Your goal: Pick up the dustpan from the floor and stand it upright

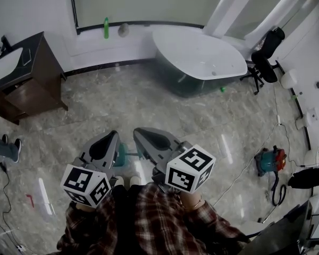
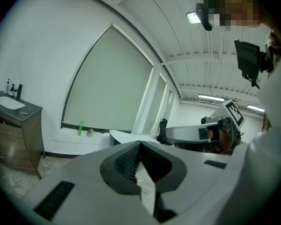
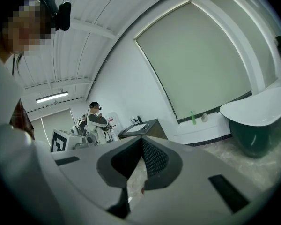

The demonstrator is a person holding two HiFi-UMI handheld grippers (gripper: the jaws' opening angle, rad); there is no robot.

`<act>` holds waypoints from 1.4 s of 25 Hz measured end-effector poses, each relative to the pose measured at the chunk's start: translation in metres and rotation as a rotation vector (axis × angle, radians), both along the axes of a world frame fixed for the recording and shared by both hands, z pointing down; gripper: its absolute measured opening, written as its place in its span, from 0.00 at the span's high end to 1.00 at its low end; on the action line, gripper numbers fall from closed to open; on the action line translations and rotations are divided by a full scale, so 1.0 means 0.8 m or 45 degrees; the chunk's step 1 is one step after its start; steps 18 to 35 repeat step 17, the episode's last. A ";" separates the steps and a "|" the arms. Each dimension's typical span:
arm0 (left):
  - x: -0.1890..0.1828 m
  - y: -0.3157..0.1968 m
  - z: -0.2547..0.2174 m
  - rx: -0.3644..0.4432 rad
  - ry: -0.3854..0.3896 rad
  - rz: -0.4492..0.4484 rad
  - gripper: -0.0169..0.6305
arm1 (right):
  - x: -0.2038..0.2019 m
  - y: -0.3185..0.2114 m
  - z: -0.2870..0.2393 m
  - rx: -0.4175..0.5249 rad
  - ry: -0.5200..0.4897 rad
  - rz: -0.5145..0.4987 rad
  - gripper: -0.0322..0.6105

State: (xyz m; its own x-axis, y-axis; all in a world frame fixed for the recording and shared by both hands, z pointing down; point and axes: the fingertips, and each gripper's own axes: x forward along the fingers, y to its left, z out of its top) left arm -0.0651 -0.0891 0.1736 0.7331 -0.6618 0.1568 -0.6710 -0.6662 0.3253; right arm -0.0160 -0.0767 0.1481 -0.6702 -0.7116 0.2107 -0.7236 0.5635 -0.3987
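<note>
In the head view both grippers hang close in front of my body, above the marble floor (image 1: 149, 100). My left gripper (image 1: 111, 136) and my right gripper (image 1: 139, 133) point forward side by side, each with its jaws together and nothing between them. The left gripper view shows its jaws (image 2: 140, 143) meeting at the tip, empty. The right gripper view shows the same for its own jaws (image 3: 141, 138). A small teal thing (image 1: 120, 154) shows on the floor between the two grippers, mostly hidden by them; I cannot tell whether it is the dustpan.
A white bathtub (image 1: 202, 57) stands at the far wall, with a green bottle (image 1: 106, 28) on the ledge behind it. A dark vanity with a sink (image 1: 21, 78) is at the left, a black chair (image 1: 266, 62) and a floor vacuum (image 1: 270, 161) at the right. Another person (image 3: 96, 121) stands near the vanity.
</note>
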 end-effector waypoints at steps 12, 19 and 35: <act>-0.017 -0.009 0.003 -0.013 -0.005 -0.028 0.96 | -0.018 -0.007 -0.001 -0.016 -0.007 -0.027 0.93; -0.030 -0.009 0.003 0.001 -0.011 -0.047 0.96 | -0.026 -0.010 0.001 -0.013 -0.019 -0.026 0.93; -0.030 -0.009 0.003 0.001 -0.011 -0.047 0.96 | -0.026 -0.010 0.001 -0.013 -0.019 -0.026 0.93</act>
